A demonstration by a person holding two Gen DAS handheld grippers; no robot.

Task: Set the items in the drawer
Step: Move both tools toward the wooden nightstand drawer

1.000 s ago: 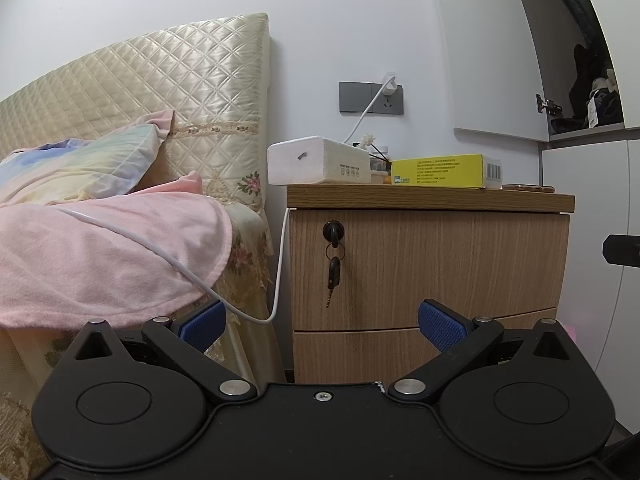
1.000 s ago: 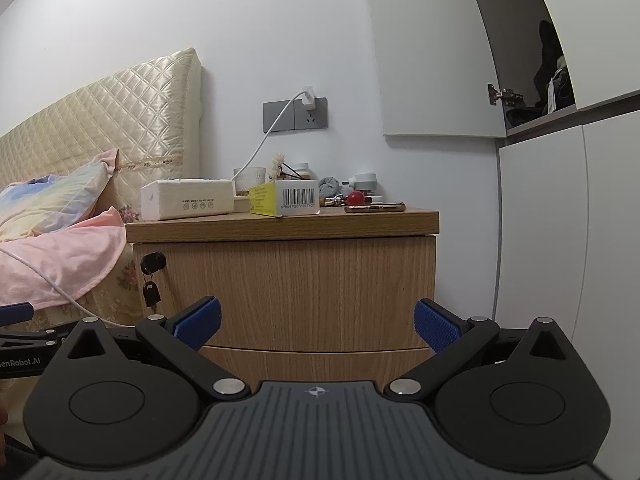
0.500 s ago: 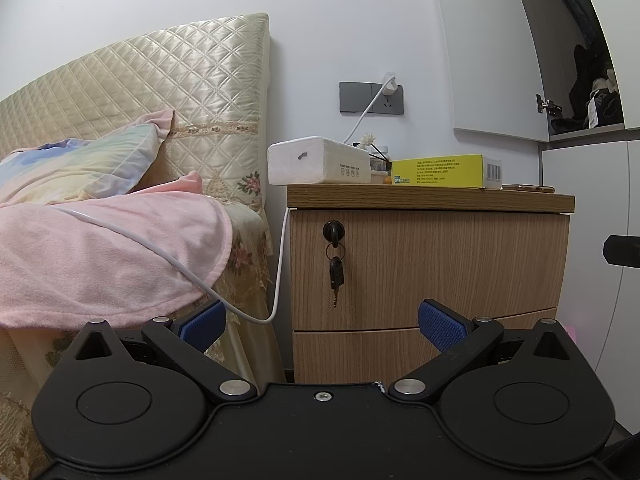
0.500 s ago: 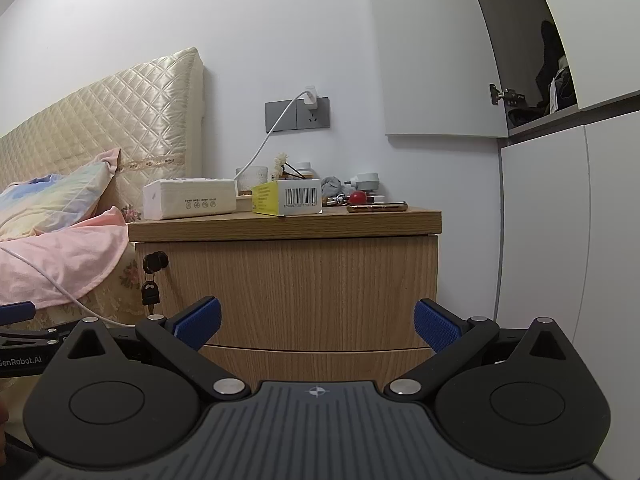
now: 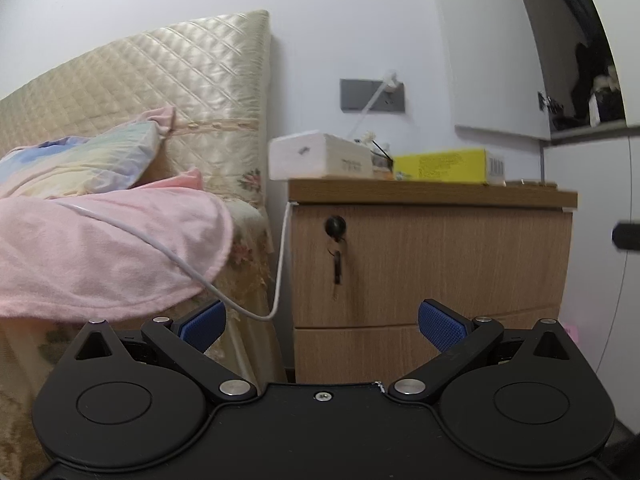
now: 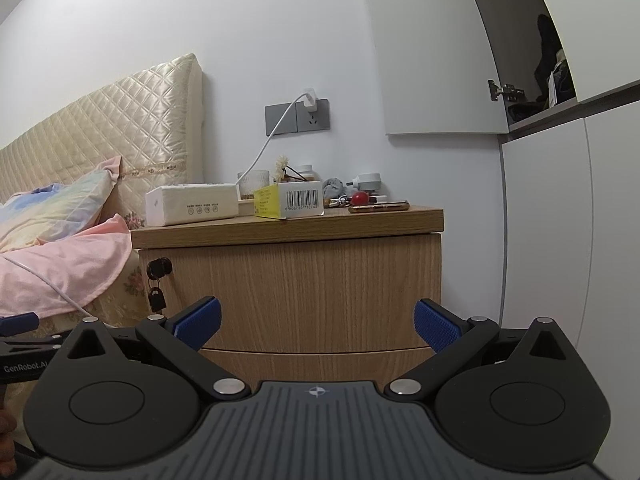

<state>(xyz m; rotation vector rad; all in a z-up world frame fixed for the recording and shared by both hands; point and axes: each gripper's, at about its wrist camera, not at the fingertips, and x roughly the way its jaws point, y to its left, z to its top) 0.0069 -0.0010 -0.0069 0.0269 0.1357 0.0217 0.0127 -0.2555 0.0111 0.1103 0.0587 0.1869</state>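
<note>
Both tongs are spread wide and empty here, the left tongs (image 5: 322, 322) and the right tongs (image 6: 316, 320) facing the nightstand (image 6: 296, 276). The top drawer (image 6: 320, 288) is shut, a key (image 6: 157, 298) dangling from its lock. On the counter sit the tissue pack (image 6: 192, 203), yellow box (image 6: 289, 200) and phone (image 6: 379, 207). We'd open the drawer first; we see no handle, so probably we hook the lower edge and pull straight, keeping clear of the charging cable (image 5: 276, 264).

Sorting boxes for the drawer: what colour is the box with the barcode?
Yellow, with a white barcode end: the box shows best in the right wrist view.
</note>
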